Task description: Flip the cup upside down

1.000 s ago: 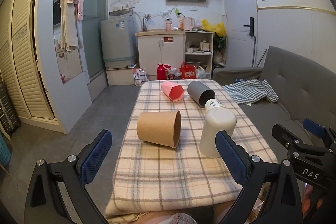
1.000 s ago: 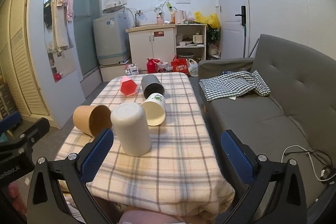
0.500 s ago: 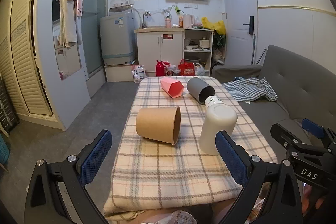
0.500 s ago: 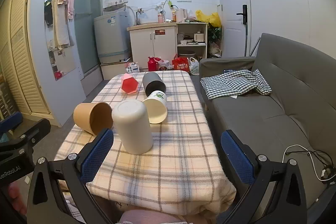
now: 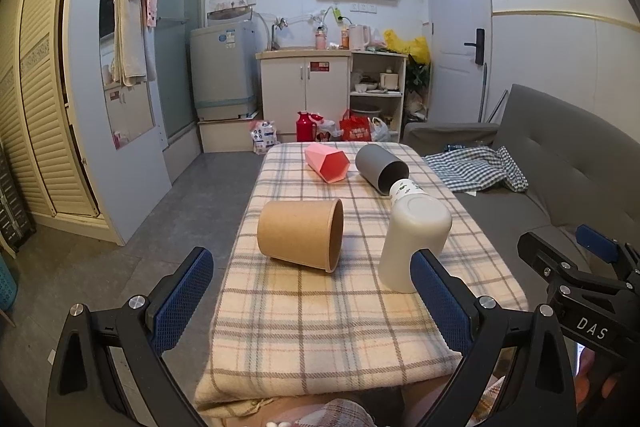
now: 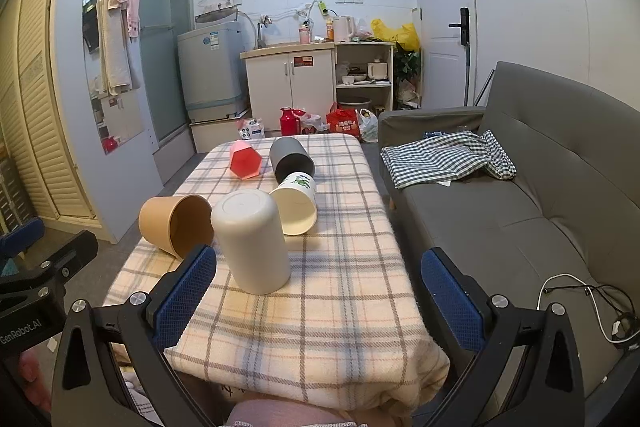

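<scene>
On the plaid-covered table (image 5: 320,307) a white cup (image 5: 414,239) stands upside down; it also shows in the right wrist view (image 6: 252,239). A brown paper cup (image 5: 300,233) (image 6: 176,223) lies on its side. A pink hexagonal cup (image 5: 326,163) (image 6: 245,161), a grey cup (image 5: 380,169) (image 6: 290,159) and a printed paper cup (image 6: 296,205) also lie on their sides. My left gripper (image 5: 312,299) is open and empty before the table's near edge. My right gripper (image 6: 320,291) is open and empty, over the near end.
A grey sofa (image 6: 520,195) with a checked cloth (image 6: 448,155) stands to the right of the table. Bags and a red flask (image 5: 306,127) sit on the floor beyond the table, before a white cabinet (image 5: 304,87). A cable (image 6: 580,299) lies on the sofa seat.
Both grippers have drawn back a little and risen; the cups look slightly farther and lower in view. No cup has moved. Both grippers stay open.
</scene>
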Demonstrator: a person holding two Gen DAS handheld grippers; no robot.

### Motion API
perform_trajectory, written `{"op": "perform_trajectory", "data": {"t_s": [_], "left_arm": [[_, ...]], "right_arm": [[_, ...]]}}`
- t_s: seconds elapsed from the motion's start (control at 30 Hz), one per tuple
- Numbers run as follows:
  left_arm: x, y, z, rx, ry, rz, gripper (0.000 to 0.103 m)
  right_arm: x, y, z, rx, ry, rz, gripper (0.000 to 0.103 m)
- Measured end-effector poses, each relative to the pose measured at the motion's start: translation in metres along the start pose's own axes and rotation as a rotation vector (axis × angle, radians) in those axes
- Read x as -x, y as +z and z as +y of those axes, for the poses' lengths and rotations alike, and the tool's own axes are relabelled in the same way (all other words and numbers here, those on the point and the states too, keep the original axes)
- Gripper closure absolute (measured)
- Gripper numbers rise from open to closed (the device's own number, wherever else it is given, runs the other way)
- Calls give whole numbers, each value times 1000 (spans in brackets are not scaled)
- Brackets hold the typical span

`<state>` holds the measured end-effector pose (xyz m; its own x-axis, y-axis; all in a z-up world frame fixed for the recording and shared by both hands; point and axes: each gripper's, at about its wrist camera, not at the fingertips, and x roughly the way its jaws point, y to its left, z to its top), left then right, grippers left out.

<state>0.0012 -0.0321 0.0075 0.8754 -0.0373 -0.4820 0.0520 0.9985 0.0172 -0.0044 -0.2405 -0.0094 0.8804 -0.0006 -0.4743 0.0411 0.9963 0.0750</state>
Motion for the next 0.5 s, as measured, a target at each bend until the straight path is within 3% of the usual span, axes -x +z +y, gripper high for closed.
{"op": "perform_trajectory", "data": {"t_s": [0.5], "left_arm": [[0, -1, 0, 5, -4, 2, 1]], "right_arm": [[0, -1, -1, 2, 1, -2, 0]]}}
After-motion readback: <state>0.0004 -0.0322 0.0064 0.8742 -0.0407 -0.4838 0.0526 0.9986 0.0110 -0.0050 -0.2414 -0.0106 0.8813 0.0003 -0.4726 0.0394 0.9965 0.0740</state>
